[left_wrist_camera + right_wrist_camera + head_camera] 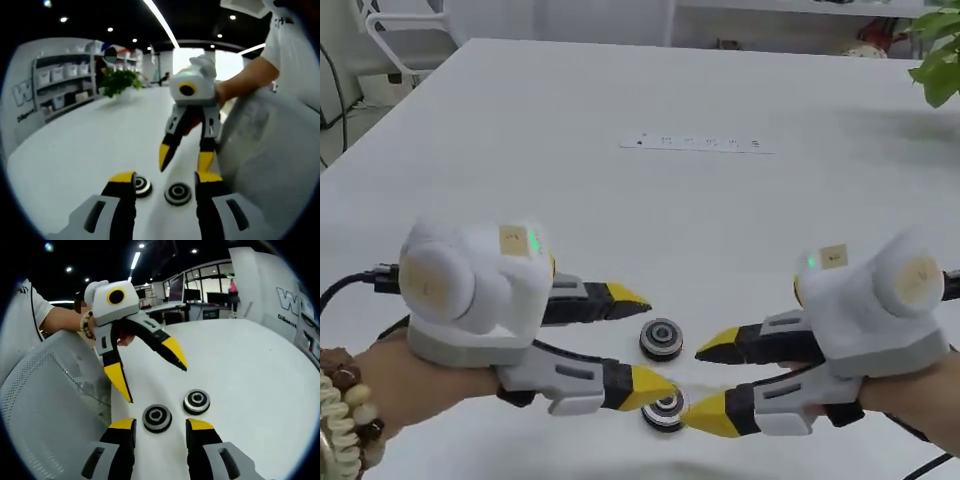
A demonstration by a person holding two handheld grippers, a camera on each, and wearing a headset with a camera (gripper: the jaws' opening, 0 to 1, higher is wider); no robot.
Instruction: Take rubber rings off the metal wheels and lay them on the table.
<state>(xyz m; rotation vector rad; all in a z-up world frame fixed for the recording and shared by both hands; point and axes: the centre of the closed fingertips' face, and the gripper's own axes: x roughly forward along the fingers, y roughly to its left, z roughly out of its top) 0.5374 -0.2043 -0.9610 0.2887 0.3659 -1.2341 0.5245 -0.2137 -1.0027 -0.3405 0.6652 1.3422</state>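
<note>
Two small metal wheels with black rubber rings lie flat on the white table (620, 220): a far wheel (661, 338) and a near wheel (665, 410). My left gripper (643, 342) comes in from the left, open, and its near fingertip almost touches the near wheel. From the right, my right gripper (698, 383) faces it, open, with its lower tip beside the same wheel. In the left gripper view both wheels (142, 186) (178, 193) lie between my open jaws (165, 179). In the right gripper view one wheel (157, 418) sits between my jaws (160, 424) and the other wheel (196, 401) lies just beyond them.
A white power strip (698, 143) lies flat in the table's middle. A green plant (940, 60) stands at the far right corner and a chair (405, 30) at the far left. A grey mesh chair back (55, 390) stands close to the near edge.
</note>
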